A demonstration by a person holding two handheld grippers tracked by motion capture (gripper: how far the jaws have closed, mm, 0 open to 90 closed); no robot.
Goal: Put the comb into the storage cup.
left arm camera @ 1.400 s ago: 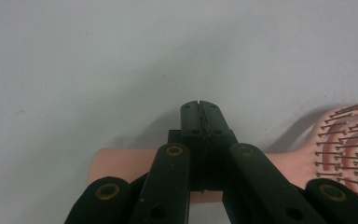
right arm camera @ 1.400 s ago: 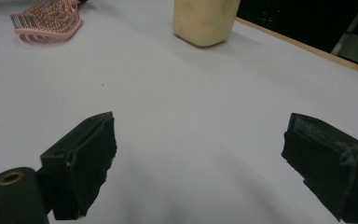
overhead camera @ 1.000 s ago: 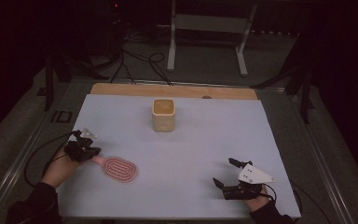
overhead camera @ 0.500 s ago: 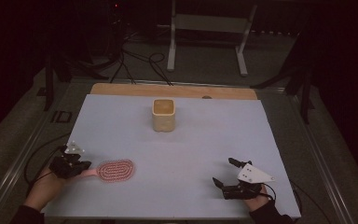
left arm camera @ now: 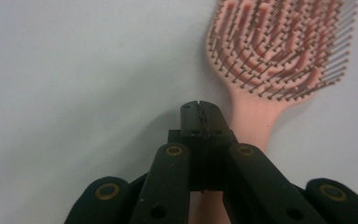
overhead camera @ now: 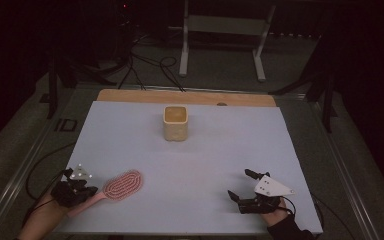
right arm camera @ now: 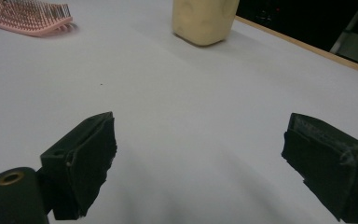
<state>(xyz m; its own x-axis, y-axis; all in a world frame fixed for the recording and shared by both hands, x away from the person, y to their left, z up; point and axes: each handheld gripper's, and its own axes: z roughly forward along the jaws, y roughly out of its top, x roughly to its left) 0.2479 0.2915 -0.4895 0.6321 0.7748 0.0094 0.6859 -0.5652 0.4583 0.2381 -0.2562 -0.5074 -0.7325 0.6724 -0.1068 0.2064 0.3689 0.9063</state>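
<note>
A pink paddle hairbrush (overhead camera: 125, 184) lies bristles up at the near left of the table, its handle pointing to the near-left corner. My left gripper (overhead camera: 91, 191) sits over that handle. In the left gripper view its jaws (left arm camera: 200, 109) are shut pad to pad with nothing between them, and the brush handle (left arm camera: 251, 121) runs beneath and just beside them. My right gripper (overhead camera: 240, 183) rests near the front right edge, open and empty (right arm camera: 201, 126). A cream square cup (overhead camera: 176, 122) stands upright at the middle back, also in the right gripper view (right arm camera: 203, 18).
A pale sheet (overhead camera: 205, 160) covers the table, with a wooden strip (overhead camera: 185, 96) along the far edge. A metal stand (overhead camera: 220, 45) and cables lie on the dark floor beyond. Open sheet lies between the brush, the cup and the right gripper.
My left gripper has moved toward the near-left corner. The brush has swung round with it, so the handle now points near-left instead of far-left. The right gripper has stayed put.
</note>
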